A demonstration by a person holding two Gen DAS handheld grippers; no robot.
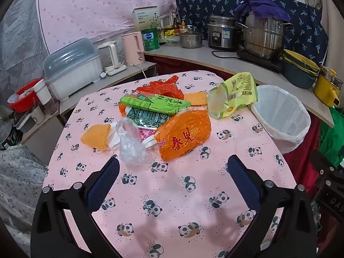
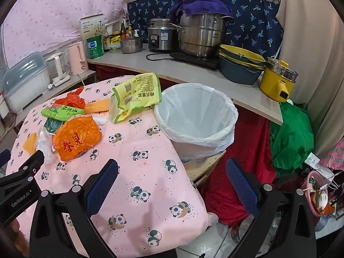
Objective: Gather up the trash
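Trash lies piled on the pink panda tablecloth [image 1: 163,195]: an orange bag with red characters [image 1: 185,136] [image 2: 76,137], a clear crumpled plastic [image 1: 131,146], a green tea carton [image 1: 154,103], a red-orange bag [image 1: 163,87], an orange mesh piece [image 1: 95,137] and a yellow-green snack bag [image 1: 234,95] [image 2: 135,94]. A white-lined bin [image 1: 281,120] [image 2: 197,118] stands at the table's right edge. My left gripper [image 1: 173,167] is open and empty, just short of the pile. My right gripper [image 2: 172,169] is open and empty, near the bin.
A counter [image 2: 193,73] behind holds steel pots [image 2: 202,34], a rice cooker [image 2: 161,35], yellow bowls [image 2: 240,64] and a yellow pot [image 2: 277,79]. Kettles [image 1: 133,48] and a covered dish rack [image 1: 73,68] stand at the left. A green bag [image 2: 290,137] lies at the right.
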